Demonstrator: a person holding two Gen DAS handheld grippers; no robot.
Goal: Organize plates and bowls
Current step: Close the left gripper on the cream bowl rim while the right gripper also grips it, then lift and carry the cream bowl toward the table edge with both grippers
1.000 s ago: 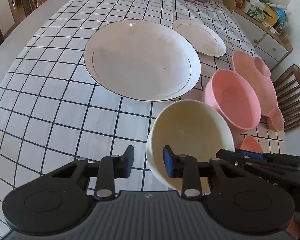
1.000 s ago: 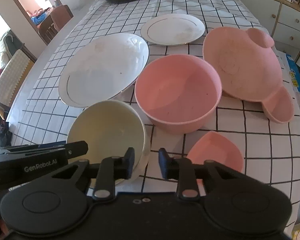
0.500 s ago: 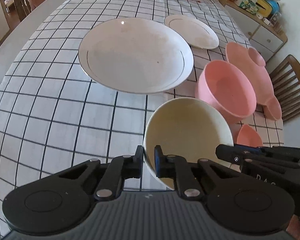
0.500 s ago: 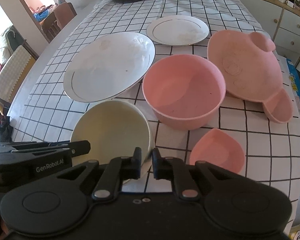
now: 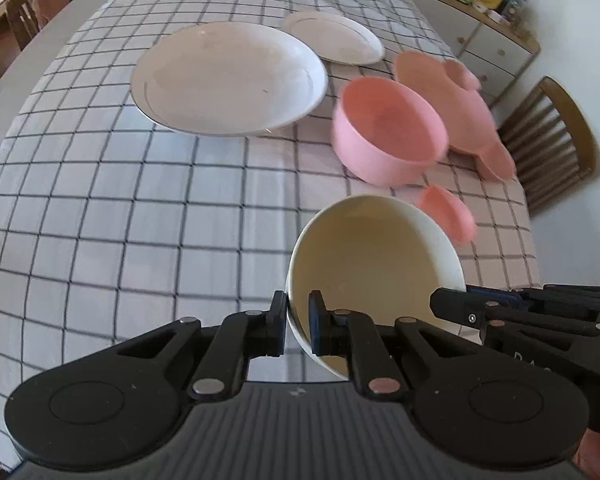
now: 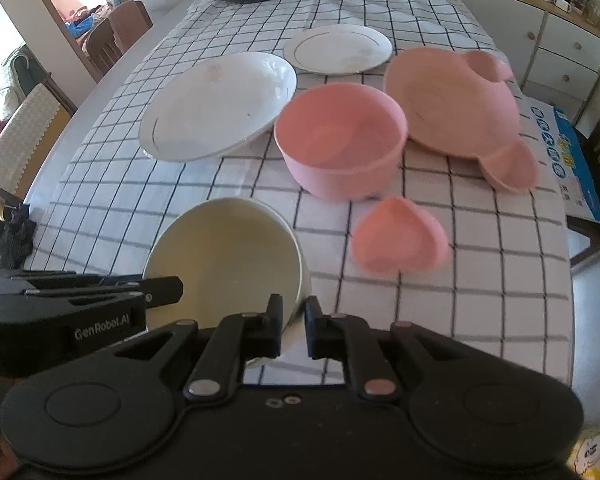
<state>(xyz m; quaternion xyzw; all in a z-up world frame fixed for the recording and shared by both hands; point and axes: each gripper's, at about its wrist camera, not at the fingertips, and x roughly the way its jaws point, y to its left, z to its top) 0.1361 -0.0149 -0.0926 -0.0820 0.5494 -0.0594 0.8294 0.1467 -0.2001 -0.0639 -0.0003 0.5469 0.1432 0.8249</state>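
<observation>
cream bowl pinched from both sides, lifting off the table

step in hand: two-gripper pickup of the cream bowl. left gripper has its fingers narrow, clamped on the bowl's left wall at the rim: one pad outside, the blue-faced pad inside. right gripper does the same on the right wall, one finger inside the bowl, one outside. both sets of jaws have just been closing, with the wall between them.

where it is: near edge of the checked-cloth table, bowl tilted with its mouth toward the far end. looks lifted or at least tipped off the cloth; base contact is hidden, so i can't say for sure.

neighbours: pink bowl is just beyond it, small pink heart dish to its right near the right edge, large white plate toward the left edge, small white plate further back, pink bear-shaped plate along the right edge.

next move, my read: carry it forward and nest it in the pink bowl. needs both grippers moving together, level the bowl, and enough height to clear the pink rim. rim-only grip looks thin, so slip or twist is the risk.
</observation>
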